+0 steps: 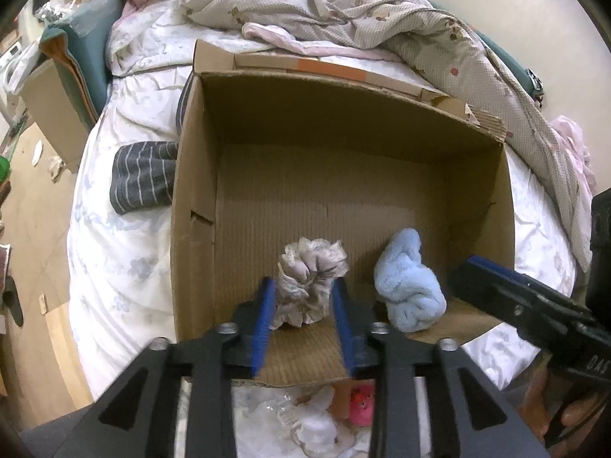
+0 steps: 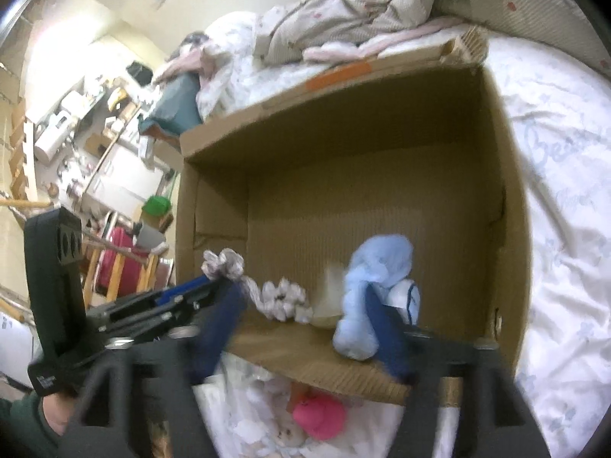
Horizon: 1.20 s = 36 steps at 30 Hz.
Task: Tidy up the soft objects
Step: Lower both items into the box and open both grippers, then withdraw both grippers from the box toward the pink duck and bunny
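- Looking down into an open cardboard box point(image 1: 382, 129) that sits on a bed point(image 1: 114, 252) with white flowered bedding.
- My left gripper point(image 1: 303, 297) reaches over the near wall of the box; its 2 blue fingers point(image 1: 263, 324) stand on either side of a crumpled grey-white scrunchie point(image 1: 309, 278), which rests on the box floor.
- I see a small gap on each side of the scrunchie, so the left gripper is released, not pinching it.
- A light blue fuzzy sock point(image 1: 408, 286) lies on the box floor just beside the scrunchie, toward the right wall.
- My right gripper point(image 2: 305, 309) has its jaws spread wide; from its own blurred camera, 1 finger overlaps the blue sock and the other stands well off to the left, so it grasps nothing.
- From the right camera a white piece with a dark stripe point(image 2: 406, 297) peeks out behind the blue sock; I cannot tell what it is.
- A grey striped sock point(image 1: 143, 175) lies on the bed, touching the box's outer left wall.
- A pink soft thing point(image 2: 320, 418) lies on the bedding just outside the near wall.
- A rumpled beige blanket point(image 1: 343, 7) is heaped beyond the box.
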### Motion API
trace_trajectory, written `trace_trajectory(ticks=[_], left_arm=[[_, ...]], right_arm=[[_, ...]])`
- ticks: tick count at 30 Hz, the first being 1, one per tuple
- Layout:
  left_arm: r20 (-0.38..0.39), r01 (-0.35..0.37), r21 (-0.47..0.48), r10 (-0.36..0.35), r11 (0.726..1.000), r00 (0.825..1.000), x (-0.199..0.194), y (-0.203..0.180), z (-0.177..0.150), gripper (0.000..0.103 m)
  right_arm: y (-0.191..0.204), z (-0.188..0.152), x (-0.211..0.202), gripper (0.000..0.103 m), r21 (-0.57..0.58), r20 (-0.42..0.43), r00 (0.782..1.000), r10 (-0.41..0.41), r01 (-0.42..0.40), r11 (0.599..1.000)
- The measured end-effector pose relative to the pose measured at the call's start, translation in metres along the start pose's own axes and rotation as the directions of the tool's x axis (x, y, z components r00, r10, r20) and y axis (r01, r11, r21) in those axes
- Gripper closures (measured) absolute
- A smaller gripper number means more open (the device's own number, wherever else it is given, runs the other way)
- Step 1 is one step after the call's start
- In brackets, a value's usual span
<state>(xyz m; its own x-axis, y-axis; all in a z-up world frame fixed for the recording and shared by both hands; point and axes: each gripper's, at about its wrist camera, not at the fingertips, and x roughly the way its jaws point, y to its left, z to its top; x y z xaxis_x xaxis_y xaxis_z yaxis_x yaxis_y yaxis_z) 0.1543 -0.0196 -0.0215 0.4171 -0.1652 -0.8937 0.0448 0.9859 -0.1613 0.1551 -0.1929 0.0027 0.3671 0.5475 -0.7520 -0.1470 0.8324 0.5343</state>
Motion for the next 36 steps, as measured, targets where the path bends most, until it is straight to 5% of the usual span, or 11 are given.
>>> trace_trajectory(ticks=[2, 3, 21, 36], left_arm=[[0.008, 0.000, -0.006, 0.001, 1.000, 1.000, -0.001, 0.001, 0.000, 0.040], [0.014, 0.000, -0.011, 0.001, 1.000, 1.000, -0.002, 0.001, 0.000, 0.039], [0.065, -0.027, -0.028, 0.029, 0.999, 0.997, -0.024, 0.010, -0.007, 0.039], [0.073, -0.050, -0.082, 0.056, 0.995, 0.996, -0.057, 0.021, -0.048, 0.039]], right_arm=[[0.000, 0.002, -0.001, 0.027, 0.006, 0.005, 1.000, -0.003, 0.003, 1.000], [-0.001, 0.002, -0.001, 0.027, 0.012, 0.005, 1.000, -0.004, 0.003, 1.000], [0.003, 0.001, -0.008, 0.027, 0.002, 0.011, 0.999, -0.031, 0.031, 1.000], [0.015, -0.026, -0.033, 0.027, -0.028, 0.008, 0.998, -0.055, 0.055, 0.998]])
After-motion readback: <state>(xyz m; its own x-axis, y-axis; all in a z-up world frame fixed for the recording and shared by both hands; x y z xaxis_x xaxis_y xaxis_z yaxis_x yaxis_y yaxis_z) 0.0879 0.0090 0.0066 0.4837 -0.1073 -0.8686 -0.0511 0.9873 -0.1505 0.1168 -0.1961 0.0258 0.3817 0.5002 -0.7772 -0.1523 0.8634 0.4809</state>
